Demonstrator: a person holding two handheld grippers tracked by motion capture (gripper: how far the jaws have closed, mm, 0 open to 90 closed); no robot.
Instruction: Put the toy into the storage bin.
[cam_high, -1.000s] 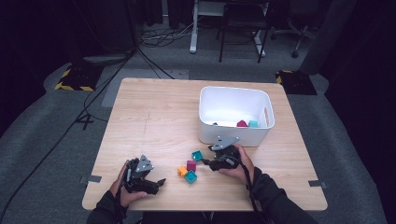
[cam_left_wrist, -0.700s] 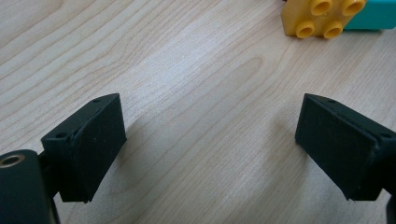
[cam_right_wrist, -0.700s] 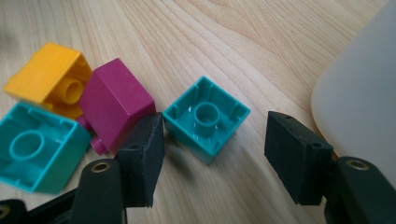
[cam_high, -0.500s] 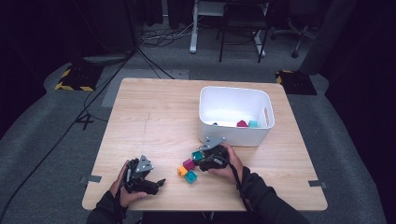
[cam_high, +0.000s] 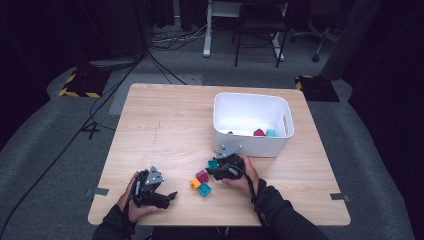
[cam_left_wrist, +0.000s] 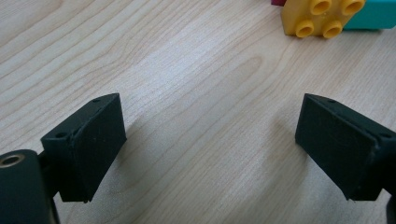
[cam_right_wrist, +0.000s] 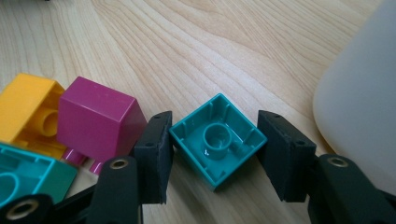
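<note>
From above, a wooden table (cam_high: 165, 125) holds a white bin (cam_high: 252, 125); the right gripper (cam_high: 216, 167) sits just before it, over loose blocks, nearer than the left gripper (cam_high: 167, 196). The left gripper view shows wide-open, empty jaws, with a yellow block (cam_left_wrist: 322, 16) ahead. The right gripper view shows jaws straddling an upturned teal block (cam_right_wrist: 217, 140), one pad touching, the other just apart; a magenta block (cam_right_wrist: 98, 121) crowds one side, the bin wall the other.

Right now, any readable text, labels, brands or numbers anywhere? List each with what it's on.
None readable. The white bin, the teal brick between the right gripper jaws, the magenta brick and the yellow brick carry no visible print.
</note>
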